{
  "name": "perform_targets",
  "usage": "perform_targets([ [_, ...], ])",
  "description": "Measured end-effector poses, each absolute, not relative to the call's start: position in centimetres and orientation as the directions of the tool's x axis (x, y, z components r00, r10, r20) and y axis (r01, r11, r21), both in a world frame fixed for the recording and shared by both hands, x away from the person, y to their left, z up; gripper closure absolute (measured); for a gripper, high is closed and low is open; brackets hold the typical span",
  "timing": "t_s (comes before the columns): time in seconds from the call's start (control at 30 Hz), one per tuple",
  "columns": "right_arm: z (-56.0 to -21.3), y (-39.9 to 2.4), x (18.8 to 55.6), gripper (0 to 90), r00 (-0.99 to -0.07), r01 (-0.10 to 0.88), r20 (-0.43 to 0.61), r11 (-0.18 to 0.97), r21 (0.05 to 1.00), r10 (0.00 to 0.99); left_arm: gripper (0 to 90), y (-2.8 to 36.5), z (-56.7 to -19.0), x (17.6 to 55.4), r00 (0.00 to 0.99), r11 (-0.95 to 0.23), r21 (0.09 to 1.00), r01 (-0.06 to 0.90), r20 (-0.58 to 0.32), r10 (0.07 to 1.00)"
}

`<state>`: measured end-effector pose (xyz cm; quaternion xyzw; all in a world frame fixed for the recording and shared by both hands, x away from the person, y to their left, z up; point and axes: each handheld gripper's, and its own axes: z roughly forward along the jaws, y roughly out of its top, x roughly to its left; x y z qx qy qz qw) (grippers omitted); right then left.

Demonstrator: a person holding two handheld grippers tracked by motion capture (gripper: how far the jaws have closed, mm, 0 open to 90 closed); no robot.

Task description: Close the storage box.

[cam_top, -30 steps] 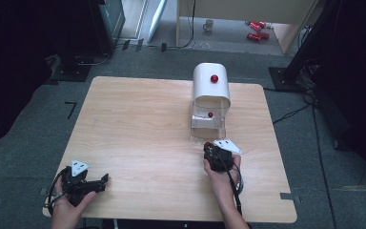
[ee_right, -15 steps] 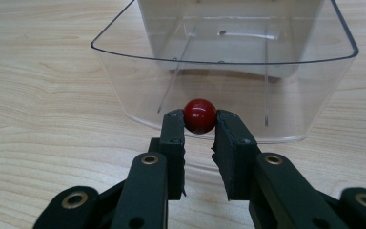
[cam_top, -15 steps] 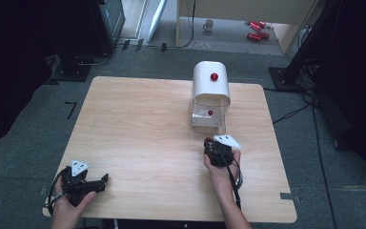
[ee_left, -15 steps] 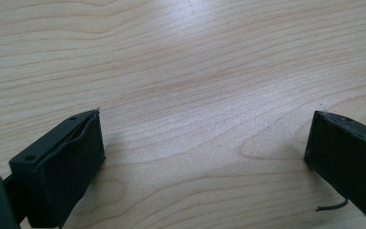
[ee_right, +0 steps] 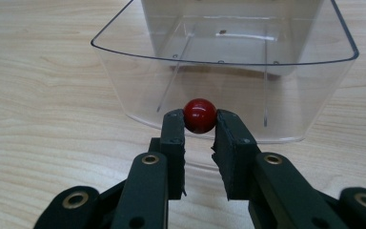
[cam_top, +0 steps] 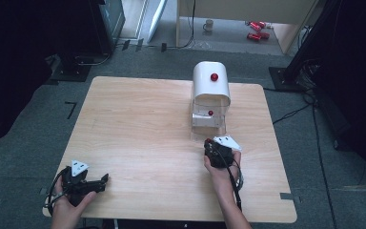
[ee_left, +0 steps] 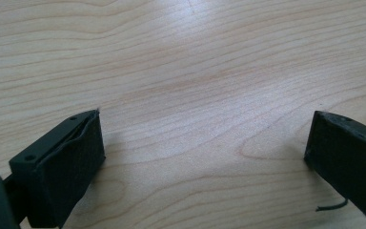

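One small red ball [ee_right: 200,115] sits pinched between the tips of the right claw [ee_right: 199,125], held just in front of the clear plastic tray [ee_right: 224,86] of a white dispenser [cam_top: 210,85]. From above, the right claw [cam_top: 213,148] hovers near the tray's open mouth, and the dispenser carries a red knob [cam_top: 214,77] on its dome. The step in hand looks like carrying the ball; the next move probably calls for lifting it over the tray's rim before letting go. Well apart, the left claw [ee_left: 202,143] rests spread wide over bare wood at the near left corner [cam_top: 83,179]. Pale wooden desk [cam_top: 138,124] stands on grey carpet; a mug [cam_top: 209,24] sits on the floor beyond.
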<state>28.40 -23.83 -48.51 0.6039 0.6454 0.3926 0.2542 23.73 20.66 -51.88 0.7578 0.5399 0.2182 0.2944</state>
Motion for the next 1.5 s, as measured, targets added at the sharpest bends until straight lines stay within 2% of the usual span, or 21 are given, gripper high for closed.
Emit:
perform_targets([
  [0.63, -48.3, -22.6, 25.6, 75.3, -0.187, 0.583, 0.144, -0.008, 0.813, 0.972, 0.0, 20.6, -51.9, 23.7, 0.327, -0.248, 0.682, 0.688, 0.013, 0.945],
  [1.5, -46.0, -22.7, 27.3, 75.3, -0.179, 0.536, 0.15, -0.032, 0.844, 0.972, 0.0, 20.6, -51.9, 23.7, 0.327, -0.248, 0.682, 0.688, 0.014, 0.945],
])
